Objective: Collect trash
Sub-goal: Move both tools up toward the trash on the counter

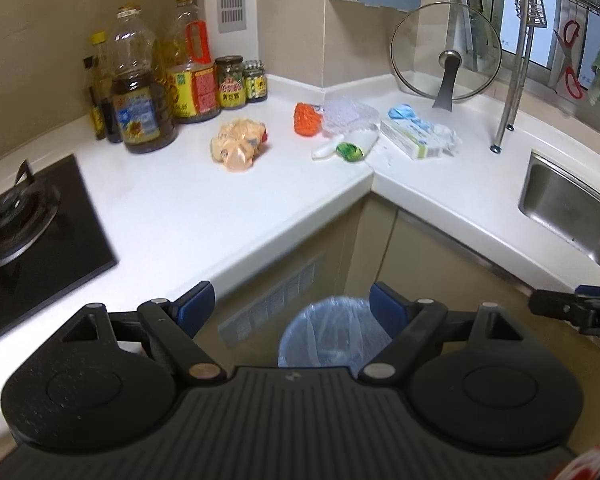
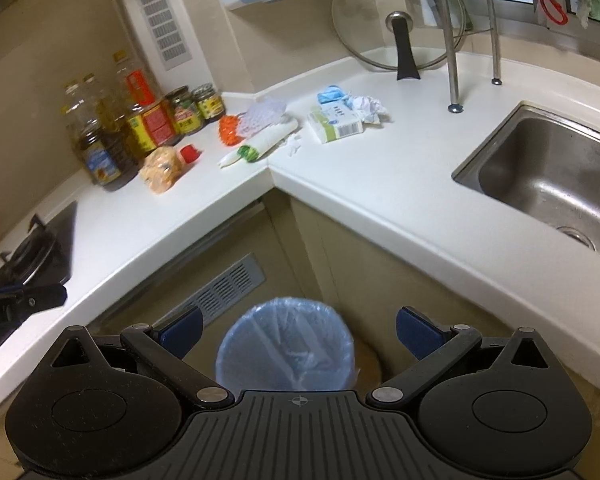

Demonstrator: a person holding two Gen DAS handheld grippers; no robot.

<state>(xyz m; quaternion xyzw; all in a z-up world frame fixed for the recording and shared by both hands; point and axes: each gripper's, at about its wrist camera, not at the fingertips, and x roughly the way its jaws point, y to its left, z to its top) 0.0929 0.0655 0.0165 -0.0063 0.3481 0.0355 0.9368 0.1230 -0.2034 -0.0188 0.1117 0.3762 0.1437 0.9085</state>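
Note:
Trash lies in the corner of the white counter (image 1: 220, 216): an orange plastic bag (image 1: 238, 145) (image 2: 162, 168), orange netting (image 1: 307, 119) (image 2: 229, 129), clear bubble wrap (image 1: 348, 114) (image 2: 264, 114), a white wrapper with a green label (image 1: 348, 145) (image 2: 260, 144), a white box (image 1: 410, 138) (image 2: 336, 124), blue crumpled plastic (image 1: 404, 113) (image 2: 332, 94) and white crumpled paper (image 2: 366, 106). A bin with a blue liner (image 1: 332, 332) (image 2: 286, 352) stands on the floor below. My left gripper (image 1: 290, 308) and right gripper (image 2: 300, 330) are open and empty above the bin.
Oil bottles (image 1: 138, 92) and jars (image 1: 230, 82) stand at the back left. A gas hob (image 1: 24, 216) is at the left, a steel sink (image 2: 552, 176) at the right. A glass lid (image 1: 446, 52) and a rack leg (image 1: 508, 92) stand behind the trash.

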